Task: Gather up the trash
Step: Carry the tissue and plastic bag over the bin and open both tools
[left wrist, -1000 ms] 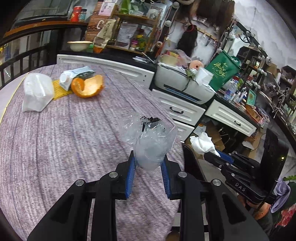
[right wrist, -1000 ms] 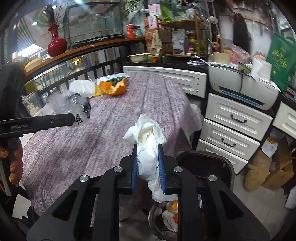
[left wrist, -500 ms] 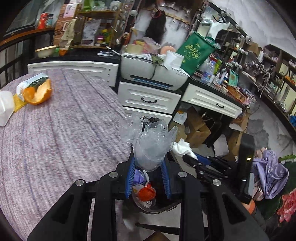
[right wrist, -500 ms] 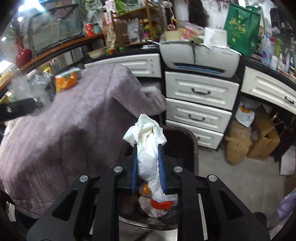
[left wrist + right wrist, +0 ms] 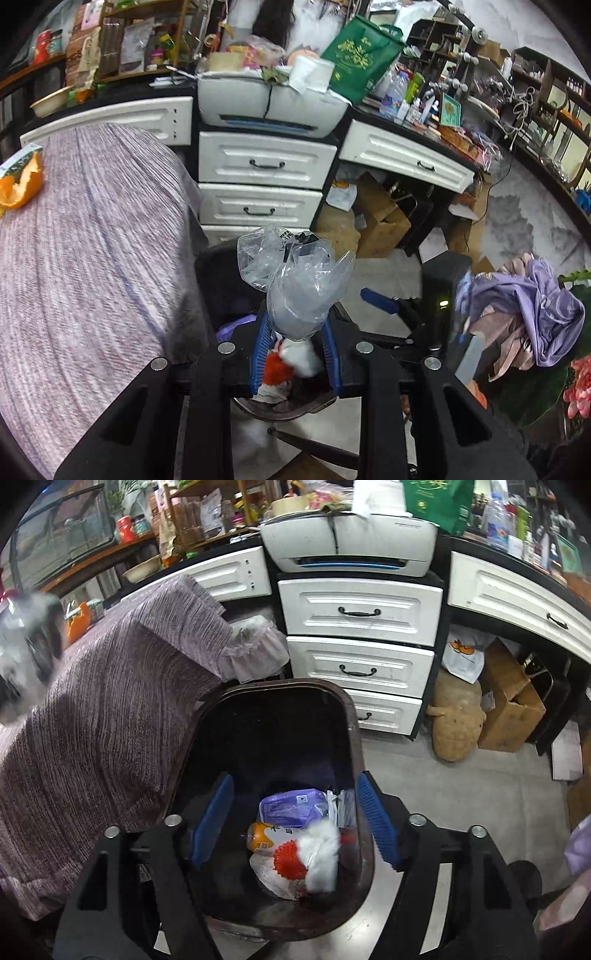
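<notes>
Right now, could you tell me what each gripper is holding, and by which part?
The left gripper pinches the clear plastic bag by its bottom end. The right gripper, its jaws just opened, holds nothing.

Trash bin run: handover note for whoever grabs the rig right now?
Right tool: open over the bin, its jaws just opened; nothing between them. The white tissue wad it carried is now in the bin, on the other rubbish.
Left tool: shut on the crumpled clear plastic bag, held above the bin.
Done: tissue dropped.
Left: release the plastic bag into the bin, then go back to the table for the orange peel and the packet beside it.
</notes>
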`<state>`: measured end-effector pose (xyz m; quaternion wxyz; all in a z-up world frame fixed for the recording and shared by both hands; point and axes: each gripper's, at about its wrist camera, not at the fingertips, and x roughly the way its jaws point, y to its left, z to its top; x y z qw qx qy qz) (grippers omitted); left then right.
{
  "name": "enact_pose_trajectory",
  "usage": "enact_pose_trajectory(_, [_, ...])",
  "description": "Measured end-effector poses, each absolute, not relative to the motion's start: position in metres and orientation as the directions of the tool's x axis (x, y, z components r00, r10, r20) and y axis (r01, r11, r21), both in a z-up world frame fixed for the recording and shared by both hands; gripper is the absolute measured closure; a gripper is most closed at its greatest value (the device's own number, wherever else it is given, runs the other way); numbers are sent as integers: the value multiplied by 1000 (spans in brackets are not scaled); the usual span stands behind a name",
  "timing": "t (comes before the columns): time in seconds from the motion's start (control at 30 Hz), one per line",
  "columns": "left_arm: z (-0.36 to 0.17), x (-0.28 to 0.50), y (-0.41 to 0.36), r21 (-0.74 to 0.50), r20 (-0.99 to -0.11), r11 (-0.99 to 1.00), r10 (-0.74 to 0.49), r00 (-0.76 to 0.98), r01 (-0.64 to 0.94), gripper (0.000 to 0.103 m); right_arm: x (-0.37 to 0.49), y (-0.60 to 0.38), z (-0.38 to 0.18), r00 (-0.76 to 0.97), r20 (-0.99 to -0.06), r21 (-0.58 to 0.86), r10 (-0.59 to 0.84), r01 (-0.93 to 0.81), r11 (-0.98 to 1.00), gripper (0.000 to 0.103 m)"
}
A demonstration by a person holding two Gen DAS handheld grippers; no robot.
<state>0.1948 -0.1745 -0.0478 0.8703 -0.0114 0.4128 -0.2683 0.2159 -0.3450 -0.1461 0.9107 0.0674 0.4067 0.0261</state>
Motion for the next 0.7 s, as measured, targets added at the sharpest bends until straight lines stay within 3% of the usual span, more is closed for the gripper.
enact_pose_trajectory(0.27, [-61,203,-194,-219,-742,855,-459,488,470,77,178,-371,-134,698,-715,111,30,72,991,27])
enact_pose_trajectory(0.4, [-73,210,-209,-196,-767,855,-439,467,481,77,163,-387,-126,713,-701,124,11,107,987,21])
enact_pose_trajectory(0.7, [-105,226,-232,-179,-831,858,-394,393,481,77,155,-404,-117,736,-676,173,10,146,974,20])
